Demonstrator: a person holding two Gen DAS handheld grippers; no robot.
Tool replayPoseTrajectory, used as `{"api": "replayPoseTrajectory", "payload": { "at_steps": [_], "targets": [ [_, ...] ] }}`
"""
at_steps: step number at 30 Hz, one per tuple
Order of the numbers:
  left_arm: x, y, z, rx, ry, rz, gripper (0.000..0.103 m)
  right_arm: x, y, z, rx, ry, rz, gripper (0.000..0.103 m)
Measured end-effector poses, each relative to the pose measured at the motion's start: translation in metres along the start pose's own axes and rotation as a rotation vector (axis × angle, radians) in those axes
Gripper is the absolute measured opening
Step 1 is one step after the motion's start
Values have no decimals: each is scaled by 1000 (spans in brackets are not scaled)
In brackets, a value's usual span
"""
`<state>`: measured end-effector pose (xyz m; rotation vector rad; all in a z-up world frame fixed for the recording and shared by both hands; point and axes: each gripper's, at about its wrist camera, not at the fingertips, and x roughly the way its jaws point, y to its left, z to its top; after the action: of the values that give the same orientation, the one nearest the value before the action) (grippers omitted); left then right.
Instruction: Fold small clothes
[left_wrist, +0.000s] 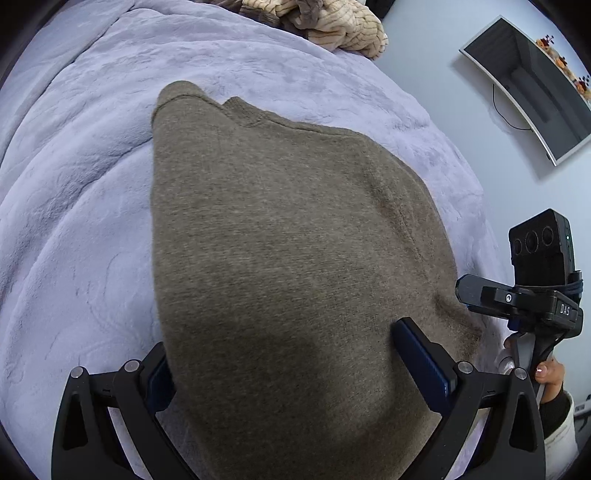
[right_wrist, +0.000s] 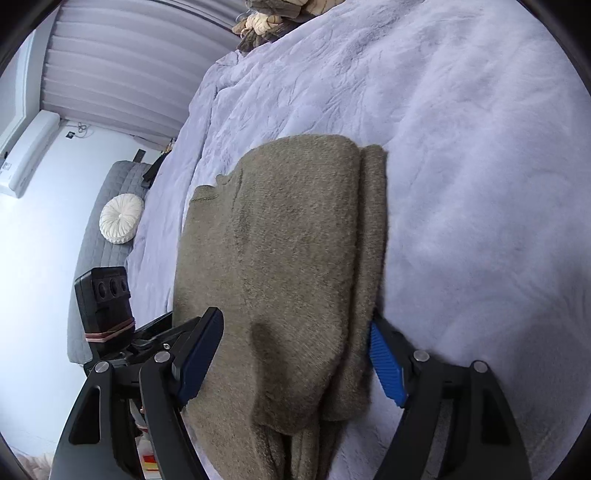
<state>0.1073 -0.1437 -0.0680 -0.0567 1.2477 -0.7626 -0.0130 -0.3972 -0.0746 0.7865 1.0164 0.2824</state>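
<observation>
while both claws gape | brown sweater (left_wrist: 280, 236) folded | lilac blanket (left_wrist: 74, 206)

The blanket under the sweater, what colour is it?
The blanket is pale lilac, plain and plush; the right wrist view shows it best.
</observation>
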Motion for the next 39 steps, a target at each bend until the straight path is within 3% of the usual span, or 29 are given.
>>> {"api": "replayPoseTrajectory", "payload": {
  "at_steps": [6, 11, 14, 16, 18, 20, 23, 31, 39],
  "targets": [
    [5, 5, 0, -8, 7, -17, 103, 26, 4, 5, -5, 39, 52, 82],
    [7, 1, 1, -1, -3, 5, 103, 36, 8, 4, -5, 33, 27, 82],
    [4, -2, 1, -7, -29, 20, 91, 38, 14, 3, -12, 36, -20, 69],
    [-4, -3, 0, -9, -51, 19, 71, 36, 13, 2, -5, 37, -25, 55],
    [-13, -2, 0, 4, -64, 21, 58, 31, 11, 1, 21, 22, 16, 44],
    [-22, -3, -1, 10, -70, 23, 51, 24, 8, 0, 67, 7, 105, 41],
    [-40, -10, -4, 28, -79, 26, 50, 15, 18, -2, 100, -14, 188, 41],
    [-113, -5, -31, 14, -115, -19, 50, -5, 72, -23, 75, -12, 268, 41],
    [-183, 18, -95, -15, -135, 9, 50, 5, 123, -69, 63, 48, 342, 41]
  ]
}}
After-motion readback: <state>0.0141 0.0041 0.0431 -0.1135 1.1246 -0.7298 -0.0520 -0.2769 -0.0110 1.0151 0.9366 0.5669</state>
